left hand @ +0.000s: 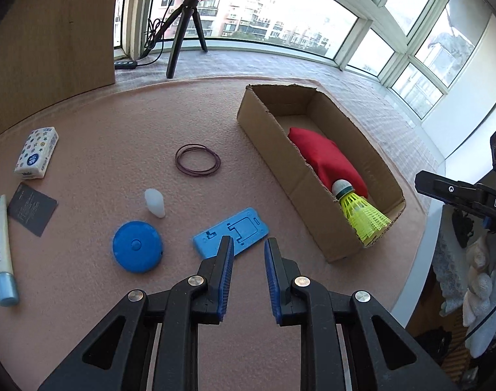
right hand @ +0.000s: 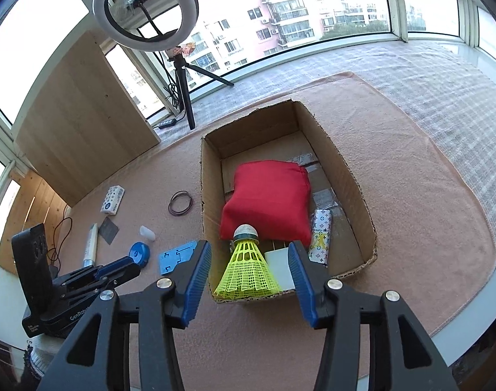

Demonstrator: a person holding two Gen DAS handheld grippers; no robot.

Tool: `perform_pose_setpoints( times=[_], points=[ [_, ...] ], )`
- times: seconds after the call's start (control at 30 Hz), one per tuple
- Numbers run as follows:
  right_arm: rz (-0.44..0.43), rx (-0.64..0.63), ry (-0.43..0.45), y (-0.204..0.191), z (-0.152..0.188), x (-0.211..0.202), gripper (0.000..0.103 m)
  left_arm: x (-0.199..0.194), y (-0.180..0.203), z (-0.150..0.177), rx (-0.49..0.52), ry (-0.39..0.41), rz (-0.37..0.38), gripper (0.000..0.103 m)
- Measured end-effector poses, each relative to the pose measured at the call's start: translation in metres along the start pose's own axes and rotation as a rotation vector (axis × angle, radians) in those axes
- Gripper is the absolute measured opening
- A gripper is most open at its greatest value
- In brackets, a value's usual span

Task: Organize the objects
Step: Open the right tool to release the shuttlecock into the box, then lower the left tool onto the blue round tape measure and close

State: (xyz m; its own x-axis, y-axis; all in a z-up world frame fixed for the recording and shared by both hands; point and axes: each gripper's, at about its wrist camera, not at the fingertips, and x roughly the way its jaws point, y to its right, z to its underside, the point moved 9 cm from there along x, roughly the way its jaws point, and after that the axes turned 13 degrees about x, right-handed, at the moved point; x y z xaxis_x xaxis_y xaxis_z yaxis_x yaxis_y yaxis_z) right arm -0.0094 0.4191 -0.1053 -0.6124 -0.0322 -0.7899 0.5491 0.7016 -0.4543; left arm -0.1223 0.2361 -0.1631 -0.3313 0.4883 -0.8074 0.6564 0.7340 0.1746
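Both claws spread, holding nothing. Left claw point(left hand: 248, 244) over blue plate point(left hand: 231, 236) on tabletop point(left hand: 117, 123). Right claw point(right hand: 249, 249) above box point(right hand: 355, 179); shuttlecock point(right hand: 246, 267) inside, against red pouch point(right hand: 269, 200).

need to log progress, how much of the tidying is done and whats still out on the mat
Done: the cardboard box already holds the red pouch, yellow shuttlecock, a patterned pack and a white flat item.

In hand: nothing; left gripper and right gripper are both open.

Left on the mat: blue stand, blue disc, white cap, rubber bands, tissue pack, dark card, tube.
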Motion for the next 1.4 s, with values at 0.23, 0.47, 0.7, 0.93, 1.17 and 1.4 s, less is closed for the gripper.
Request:
perform_pose_setpoints(
  times=[0.23,0.47,0.7,0.93,1.17,1.4],
  points=[
    [-0.059,-0.038,-0.039,-0.036,0.009,0.014,0.045,-0.01,-0.052,0.024,-0.075,-0.025,-0.066,0.021],
    [-0.103,-0.07,-0.099,-0.066,0.021,0.034,0.045,-0.022,-0.078,0.044,-0.12,-0.032,-0.105,0.021],
    [-0.135,-0.106,-0.147,-0.096,0.035,0.054,0.045,-0.021,-0.085,0.055,-0.118,-0.052,-0.118,0.031],
    [-0.145,-0.109,-0.177,-0.11,0.039,0.067,0.045,-0.007,-0.08,0.05,-0.106,-0.072,-0.115,0.033],
    [-0.142,-0.1,-0.19,-0.112,0.028,0.077,0.045,0.01,-0.072,0.017,-0.051,-0.049,-0.114,0.04],
    [-0.141,-0.102,-0.212,-0.12,0.011,0.094,0.045,0.033,-0.075,-0.006,-0.022,-0.048,-0.131,0.04]
  ],
)
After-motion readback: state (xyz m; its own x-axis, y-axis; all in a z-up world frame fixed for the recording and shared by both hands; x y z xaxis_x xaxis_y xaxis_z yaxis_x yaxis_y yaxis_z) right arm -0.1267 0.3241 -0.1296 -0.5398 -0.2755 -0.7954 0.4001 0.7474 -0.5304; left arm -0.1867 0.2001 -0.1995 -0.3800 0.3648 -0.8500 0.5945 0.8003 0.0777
